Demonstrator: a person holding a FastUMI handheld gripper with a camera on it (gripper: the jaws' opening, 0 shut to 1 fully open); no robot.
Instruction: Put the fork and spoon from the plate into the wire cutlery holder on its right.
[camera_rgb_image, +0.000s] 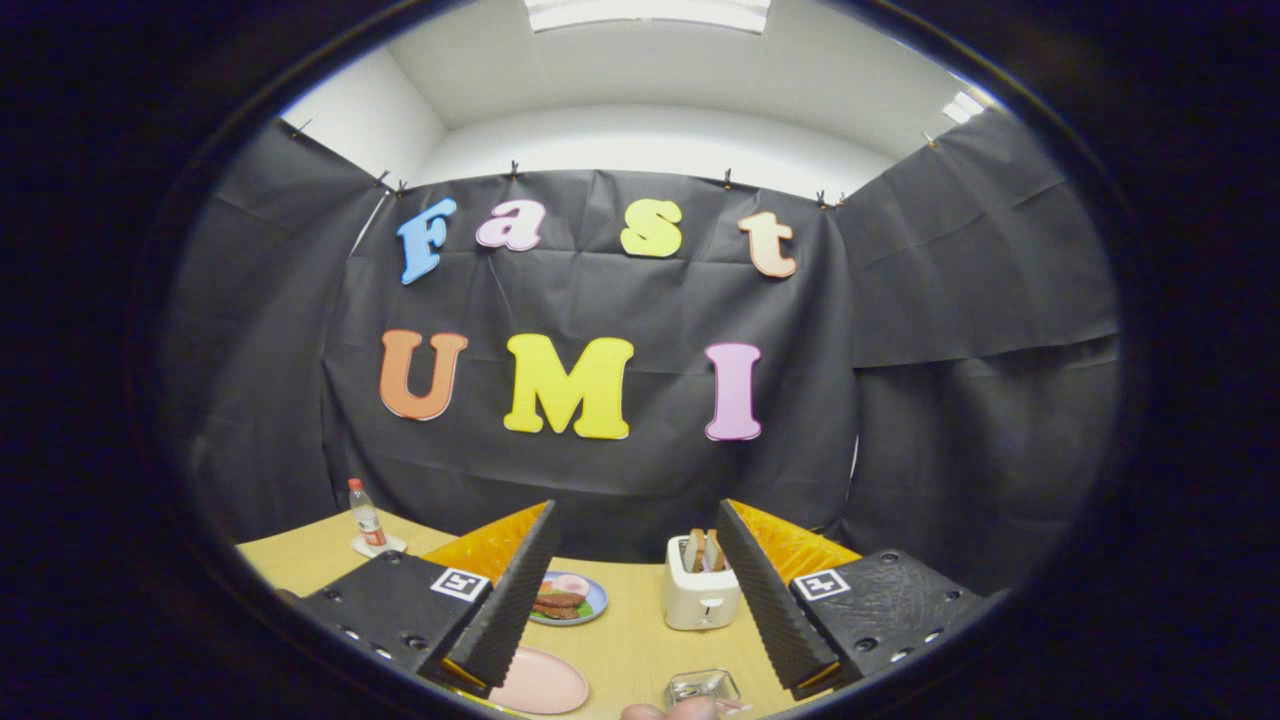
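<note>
My gripper (637, 510) is open and held above the wooden table (630, 640), with nothing between its fingers. Low between the fingers lies a pink plate (540, 682), partly hidden behind the left finger (510, 600). To the right of the plate stands a small shiny see-through holder (703, 688); I cannot tell whether it is wire. The bare part of the plate that shows carries no cutlery.
A white toaster (700, 592) with bread slices stands beyond the holder. A blue plate of food (566, 598) sits beyond the pink plate. A small bottle (366, 520) on a coaster is at the far left. A person's fingertip (668, 712) is just before the holder.
</note>
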